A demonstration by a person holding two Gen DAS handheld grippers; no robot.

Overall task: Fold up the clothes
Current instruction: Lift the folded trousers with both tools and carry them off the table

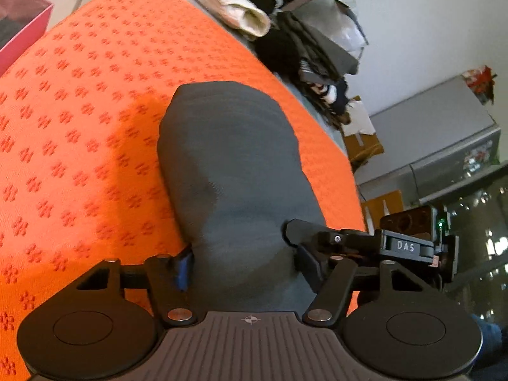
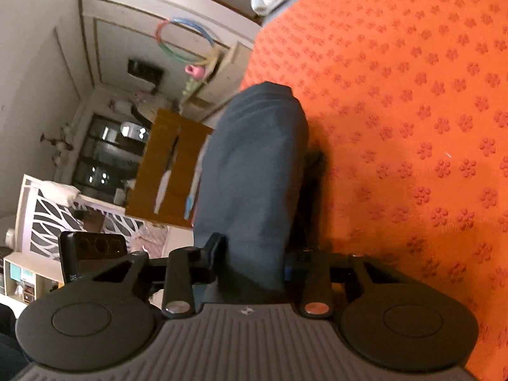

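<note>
A folded dark grey garment (image 1: 231, 165) lies as a thick bundle on the orange patterned cloth (image 1: 79, 111), near its edge. In the left wrist view my left gripper (image 1: 244, 263) straddles the bundle's near end, and both pads press into its sides. A finger (image 1: 301, 227) of the right gripper rests on the bundle from the right. In the right wrist view the same garment (image 2: 254, 165) runs away between the fingers of my right gripper (image 2: 254, 260), pinched narrow there. The orange cloth (image 2: 412, 127) lies to its right.
A cream rolled towel (image 1: 247, 9) and a heap of dark clothes (image 1: 311, 57) lie along the far edge. A pink box (image 1: 19, 25) stands at the far left. Cardboard boxes (image 1: 365, 139) and a brown box (image 2: 168, 165) stand on the floor beyond the edge.
</note>
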